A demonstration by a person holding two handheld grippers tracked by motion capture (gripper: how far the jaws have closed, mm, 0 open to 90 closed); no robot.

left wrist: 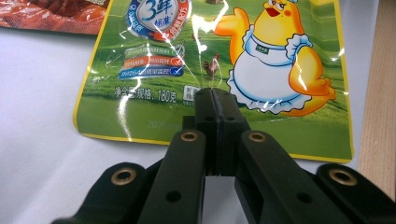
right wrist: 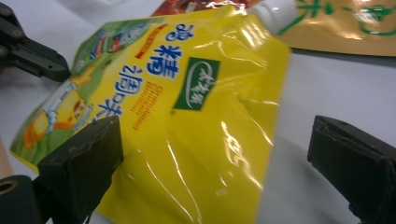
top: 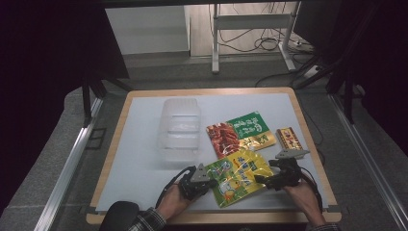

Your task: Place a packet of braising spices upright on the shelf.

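Nearest the person, the yellow-green pouch [top: 238, 175] lies flat on the white table [top: 139, 159], and everything else sits around it. The left gripper [top: 208, 183] is at the pouch's left edge, jaws pressed together; in the left gripper view they hover over the pouch's bottom strip [left wrist: 224, 56], and I honestly can't tell if they pinch any film. The right gripper [top: 262, 179] is at the pouch's right edge, jaws spread wide with the pouch [right wrist: 187, 116] between them, not clamped.

Count: two grippers, three snack packs, one container. Just behind the pouch is the red-and-green pack [top: 239, 133], overlapping its far corner. To the right of that, further back than the pouch, is a small red-gold packet [top: 287, 138]. Behind and left of the pouch stands the clear plastic container [top: 179, 129], nothing in it as far as I can see.

The left gripper view shows the cartoon chicken print and the table's wooden edge [left wrist: 380, 93]; the right gripper view catches a white screw cap [right wrist: 276, 11] at the pouch's top corner.
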